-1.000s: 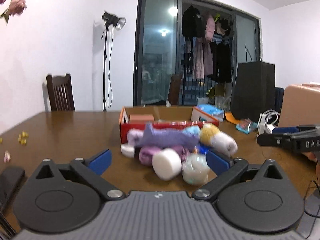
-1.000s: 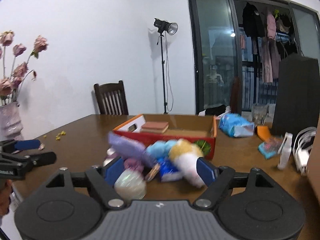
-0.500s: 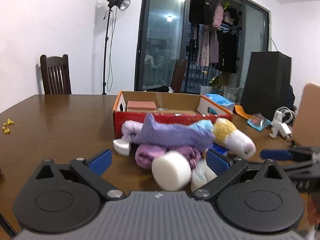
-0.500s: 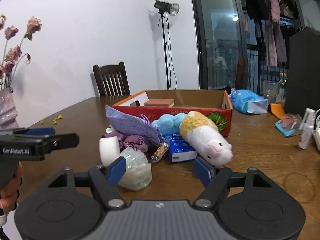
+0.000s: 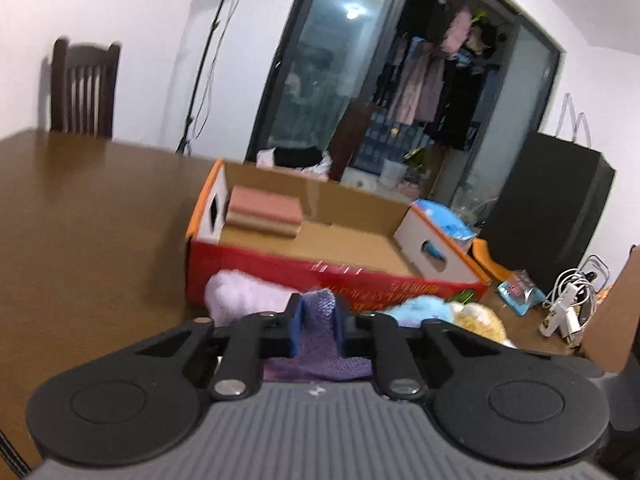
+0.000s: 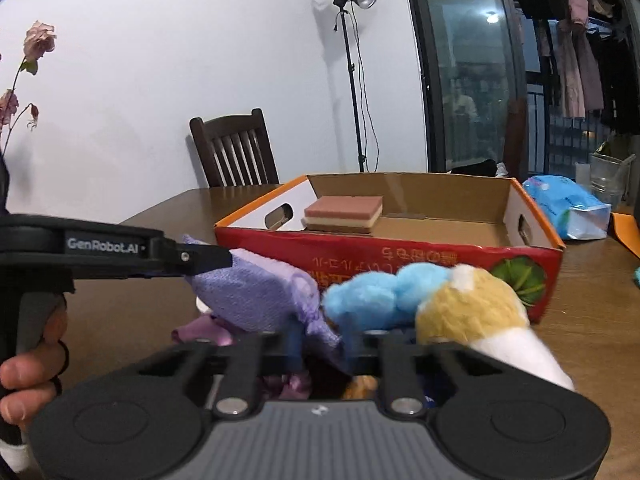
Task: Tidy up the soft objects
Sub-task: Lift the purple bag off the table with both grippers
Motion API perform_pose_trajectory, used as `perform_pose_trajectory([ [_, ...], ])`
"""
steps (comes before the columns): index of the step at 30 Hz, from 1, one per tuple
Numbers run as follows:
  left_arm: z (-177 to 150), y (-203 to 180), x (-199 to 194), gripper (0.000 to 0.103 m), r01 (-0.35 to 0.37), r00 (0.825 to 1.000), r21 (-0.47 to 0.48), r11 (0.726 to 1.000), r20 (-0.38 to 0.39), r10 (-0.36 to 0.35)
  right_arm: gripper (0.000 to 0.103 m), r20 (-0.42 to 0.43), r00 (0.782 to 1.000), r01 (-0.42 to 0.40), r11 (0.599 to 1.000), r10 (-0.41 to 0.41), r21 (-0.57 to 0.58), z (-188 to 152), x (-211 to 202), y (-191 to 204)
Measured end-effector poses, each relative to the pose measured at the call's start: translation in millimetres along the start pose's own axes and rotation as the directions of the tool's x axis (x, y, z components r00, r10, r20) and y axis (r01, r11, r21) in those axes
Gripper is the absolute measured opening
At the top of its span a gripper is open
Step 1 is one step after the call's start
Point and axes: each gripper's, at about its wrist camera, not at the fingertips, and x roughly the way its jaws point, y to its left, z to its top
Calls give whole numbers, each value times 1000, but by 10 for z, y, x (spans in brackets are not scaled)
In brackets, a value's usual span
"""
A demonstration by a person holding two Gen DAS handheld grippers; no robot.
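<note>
A purple knitted cloth (image 5: 320,344) (image 6: 256,296) is held at both ends above the pile, in front of the red cardboard box (image 5: 328,276) (image 6: 400,252). My left gripper (image 5: 317,330) is shut on one end; it also shows in the right wrist view (image 6: 224,258). My right gripper (image 6: 320,346) is shut on the other end. A blue plush (image 6: 376,296), a yellow-and-white plush (image 6: 480,320) and pink-purple cloths (image 6: 200,330) lie below. A pink sponge (image 6: 344,214) sits inside the box.
A wooden chair (image 6: 236,148) and a light stand (image 6: 352,72) stand behind the table. A blue tissue pack (image 6: 568,208), a black bag (image 5: 552,200) and white cables (image 5: 568,304) sit to the right of the box.
Both grippers moved forward into the pile and closed on the purple cloth, one at each end. The cloth is lifted off the pile toward the box.
</note>
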Motion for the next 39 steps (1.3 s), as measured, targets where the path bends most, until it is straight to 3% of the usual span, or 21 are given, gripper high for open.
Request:
perform_pose_trajectory([
  [6,141,-179,-581,12,89,985,28,996,148,-93,9,137,991,20,997,-9,-80,199,-482,173],
  [10,-33,-261,-990,12,148,970,22,989,191,-149,9,192,980,-9,976,52,-218,78,-1065,359],
  [14,-565,-222,-1269,12,209,966,37,977,145,-212,9,128,990,-24,957,63,-288,-319,-1431,485],
  [19,-1224,-104,-1316,13,198,980,-26,980,20,-197,10,-11,989,-148,970,149,-191,-973,-1603,466],
  [21,-1411,-97,-1362,14,196,980,-17,981,-20,-196,15,-49,988,-150,977,144,-149,-1129,-1614,459],
  [24,-1496,-64,-1471,30,205,978,-14,979,-36,-206,19,-61,989,-144,982,137,-121,-1223,-1736,483],
  [26,-1478,-35,-1547,49,197,980,-19,980,-18,-197,32,-45,987,-155,984,151,-88,-1223,-1845,462],
  [27,-1457,-18,-1564,51,193,981,-23,981,-12,-193,37,-30,987,-158,985,156,-63,-1215,-1900,425],
  [28,-1453,-21,-1578,51,192,981,-26,981,-7,-193,45,-19,987,-161,986,161,-50,-1203,-1939,412],
  [32,-1442,-54,-1573,51,198,980,-30,980,-16,-199,57,14,980,-200,980,200,0,-1134,-2039,368],
  [36,-1494,-116,-1514,49,199,979,-21,980,-49,-200,60,41,970,-240,968,238,70,-1111,-2019,315],
  [39,-1545,-122,-1468,46,192,979,-19,981,-68,-193,59,19,993,-114,992,114,49,-1163,-1878,354],
])
